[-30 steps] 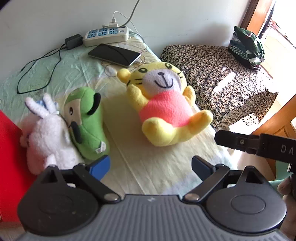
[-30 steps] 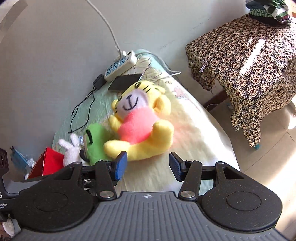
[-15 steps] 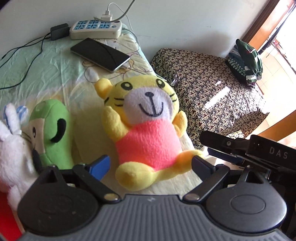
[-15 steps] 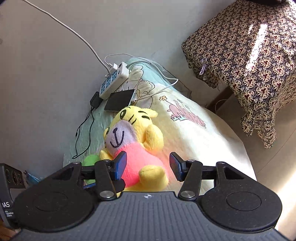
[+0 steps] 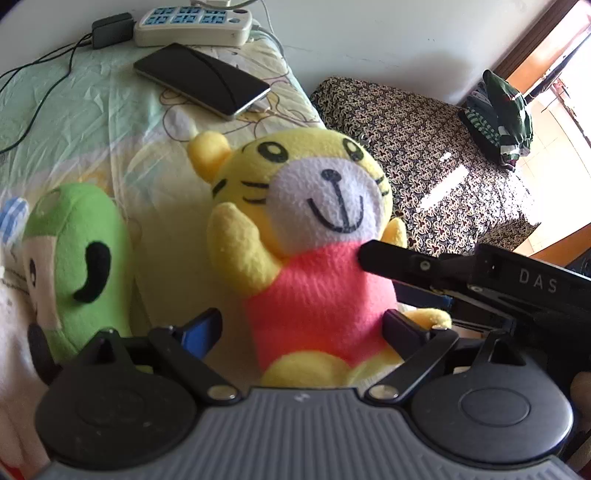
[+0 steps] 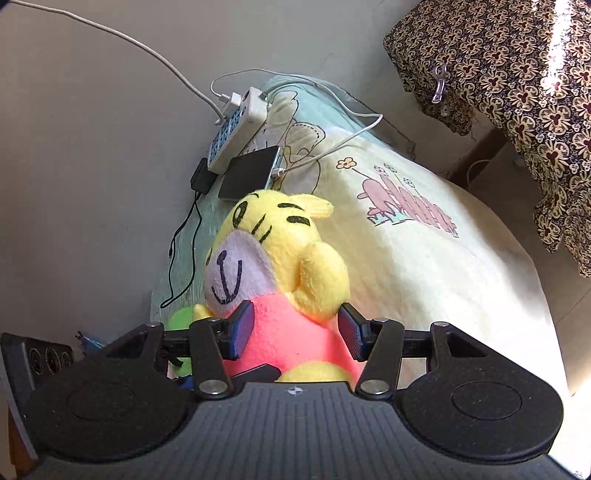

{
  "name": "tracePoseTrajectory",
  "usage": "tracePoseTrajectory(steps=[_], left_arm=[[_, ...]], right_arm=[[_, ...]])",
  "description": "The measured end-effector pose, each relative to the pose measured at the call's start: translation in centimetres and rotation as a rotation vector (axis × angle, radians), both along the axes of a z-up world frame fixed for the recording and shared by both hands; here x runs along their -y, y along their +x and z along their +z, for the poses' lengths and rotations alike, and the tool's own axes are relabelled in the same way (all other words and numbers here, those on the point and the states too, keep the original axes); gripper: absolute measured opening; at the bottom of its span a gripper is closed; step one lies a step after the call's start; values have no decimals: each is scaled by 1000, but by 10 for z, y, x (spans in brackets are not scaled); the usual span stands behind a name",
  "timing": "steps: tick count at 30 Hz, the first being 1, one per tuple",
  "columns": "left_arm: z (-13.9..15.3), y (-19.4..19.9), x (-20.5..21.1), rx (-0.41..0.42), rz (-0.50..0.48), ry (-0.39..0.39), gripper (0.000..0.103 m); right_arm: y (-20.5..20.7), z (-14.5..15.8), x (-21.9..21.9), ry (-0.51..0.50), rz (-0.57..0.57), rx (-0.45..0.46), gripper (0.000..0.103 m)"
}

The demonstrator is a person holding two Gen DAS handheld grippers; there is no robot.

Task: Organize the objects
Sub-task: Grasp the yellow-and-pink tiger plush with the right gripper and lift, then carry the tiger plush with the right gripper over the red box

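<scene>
A yellow tiger plush [image 5: 314, 229] with a pink body lies on the bed; it also shows in the right wrist view [image 6: 280, 258]. My left gripper [image 5: 301, 328] is open, its fingers on either side of the plush's pink belly. My right gripper [image 6: 295, 332] is open too, its pads flanking the pink body from the other side; one right finger [image 5: 402, 264] reaches over the plush's chest in the left wrist view. A green plush [image 5: 77, 258] lies to the left, next to a white plush [image 5: 11, 332] at the frame edge.
A phone [image 5: 201, 79], a power strip [image 5: 194, 31] and black cables lie at the head of the bed [image 6: 424, 258]. A table with a patterned cloth [image 5: 424, 158] stands beside the bed, with folded clothes [image 5: 502, 114] on it.
Both grippers have moved in toward the yellow tiger plush, which now sits between the fingers of each. Both stay open.
</scene>
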State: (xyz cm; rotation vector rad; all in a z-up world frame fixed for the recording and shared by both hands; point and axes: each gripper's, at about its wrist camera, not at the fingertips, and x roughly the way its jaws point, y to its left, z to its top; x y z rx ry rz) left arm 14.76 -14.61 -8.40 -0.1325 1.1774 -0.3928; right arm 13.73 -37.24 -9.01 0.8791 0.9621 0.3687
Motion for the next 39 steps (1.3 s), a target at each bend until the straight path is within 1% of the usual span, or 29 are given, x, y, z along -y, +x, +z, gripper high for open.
tracePoseTrajectory(steps=[2,5,6,10,15,19,24,30,39], left_arm=[[-4,4,-1,-5,-8,-7,95],[-9,12,-7,-26,-4,-40,95],[-11,15,-8,-30,-2,-48,94],[-11,17,-10,-30,-2,-68,91],[-10,15,-10,-33,-6,-100,86],[-5,8,-9,-28,-18,-111,85],[4,-9,-13,-35,-31,-148,85],[22,-39,-14,-7,-62,-147,85],[49,-78,-29,54,-66,-160,85]], right_arm=[[6,-4,-4,25,18,-1,55],[14,-10,-12,53,48,-6,56],[16,-12,-14,56,54,-9,57],[22,-20,-18,92,62,-21,56],[20,-20,-13,134,69,-34,49],[12,-15,-10,156,69,-37,46],[-7,-3,-8,148,75,-26,46],[-36,15,-8,139,82,-1,46],[-72,45,-21,108,101,63,46]])
